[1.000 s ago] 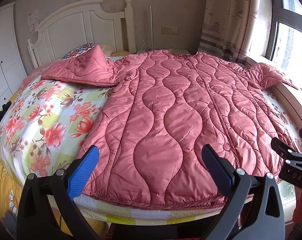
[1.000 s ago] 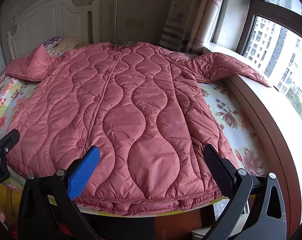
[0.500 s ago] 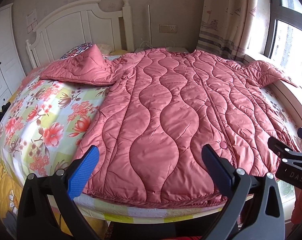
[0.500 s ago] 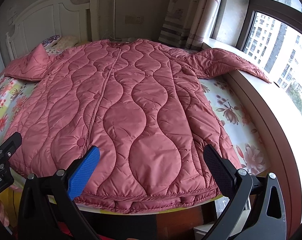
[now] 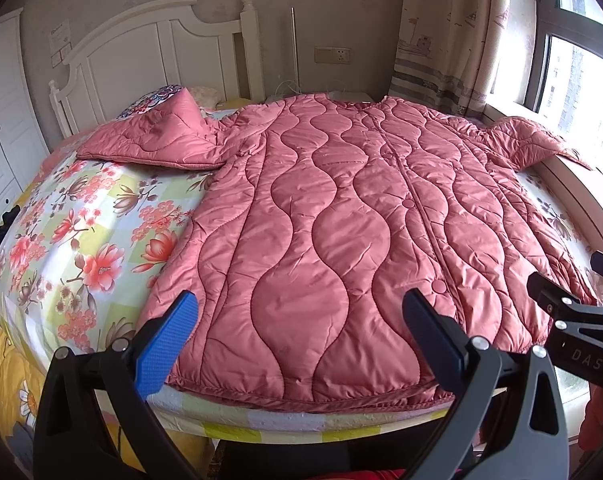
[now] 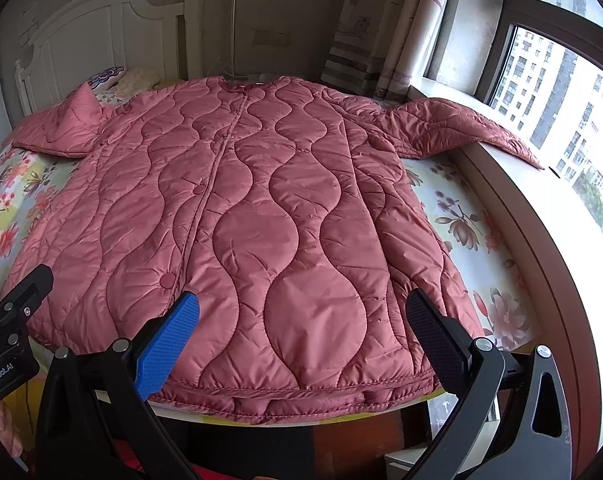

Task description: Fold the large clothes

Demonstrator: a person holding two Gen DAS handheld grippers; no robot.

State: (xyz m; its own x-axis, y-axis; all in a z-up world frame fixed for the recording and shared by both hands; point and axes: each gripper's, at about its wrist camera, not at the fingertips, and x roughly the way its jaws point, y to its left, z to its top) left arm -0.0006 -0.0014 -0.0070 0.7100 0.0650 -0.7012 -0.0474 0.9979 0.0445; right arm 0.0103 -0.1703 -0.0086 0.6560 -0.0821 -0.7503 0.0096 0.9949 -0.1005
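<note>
Hovering at the near foot of the bed (image 5: 81,248), I have both tools spread wide and holding nothing: the left tool (image 5: 297,332) sits over the near-left part of the hem, the right tool (image 6: 301,332) over the near-right part. The pink quilted coat (image 6: 261,208) lies flat, front up and snapped shut, collar at the far end by the headboard (image 5: 173,52), hem along the near edge of the mattress. Its left sleeve (image 5: 157,140) is doubled over near the pillows; its right sleeve (image 6: 453,128) spills onto the window sill (image 6: 541,216). I judge folding has not begun. Next I would bring each sleeve in across the body, needing a firm pinch on slippery, puffy fabric.
</note>
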